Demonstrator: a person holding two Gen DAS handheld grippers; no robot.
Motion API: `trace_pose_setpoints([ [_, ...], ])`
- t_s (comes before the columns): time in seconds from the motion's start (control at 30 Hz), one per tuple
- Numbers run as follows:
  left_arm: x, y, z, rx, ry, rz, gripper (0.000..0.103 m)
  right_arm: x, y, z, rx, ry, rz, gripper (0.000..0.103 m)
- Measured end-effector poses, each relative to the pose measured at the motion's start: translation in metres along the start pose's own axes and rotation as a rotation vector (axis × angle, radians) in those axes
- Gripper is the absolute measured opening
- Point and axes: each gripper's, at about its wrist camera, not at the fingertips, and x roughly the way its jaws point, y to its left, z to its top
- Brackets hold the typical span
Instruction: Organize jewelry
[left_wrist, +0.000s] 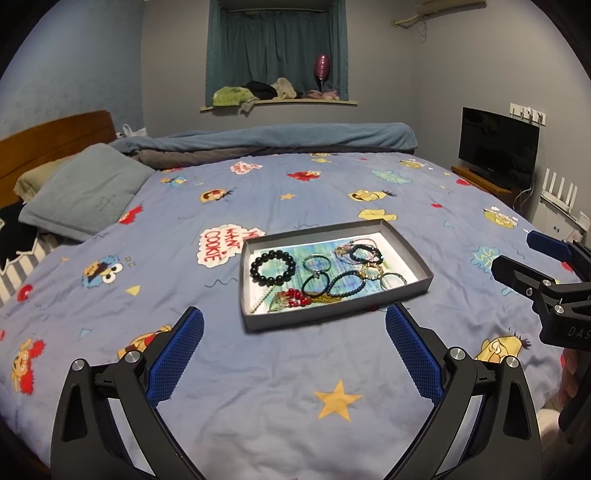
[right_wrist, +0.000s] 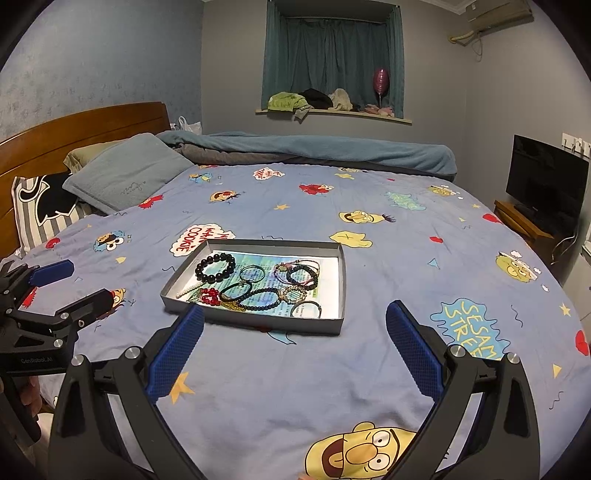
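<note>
Grey cardboard tray (left_wrist: 334, 314) sits on the bed (left_wrist: 258, 387), on a blue sheet printed with cartoon faces and stars, and all the jewelry lies inside it. At its far left is a black bead bracelet (left_wrist: 272, 267); a red bead strand (left_wrist: 295, 297) lies near the front wall, with a dark ring (left_wrist: 316, 284) and a dark blue bead strand (left_wrist: 347, 283) beside it. More bracelets (left_wrist: 364, 254) are tangled at the far right. Left tongs (left_wrist: 294, 356) hover just short of the tray, spread wide and holding nothing. Right tongs (right_wrist: 294, 354) hover to the right of them, equally wide and empty. A pillow (right_wrist: 127, 171) lies at far left, a TV (right_wrist: 546, 182) at far right.
</note>
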Motion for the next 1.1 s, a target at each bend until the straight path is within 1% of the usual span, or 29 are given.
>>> trace_pose_setpoints([
  [1.1,0.0006,-0.0016,-0.0023,0.001,0.003,-0.004,0.098,-0.0002,-0.0002,-0.0001,-0.001,0.001,0.0,0.097],
])
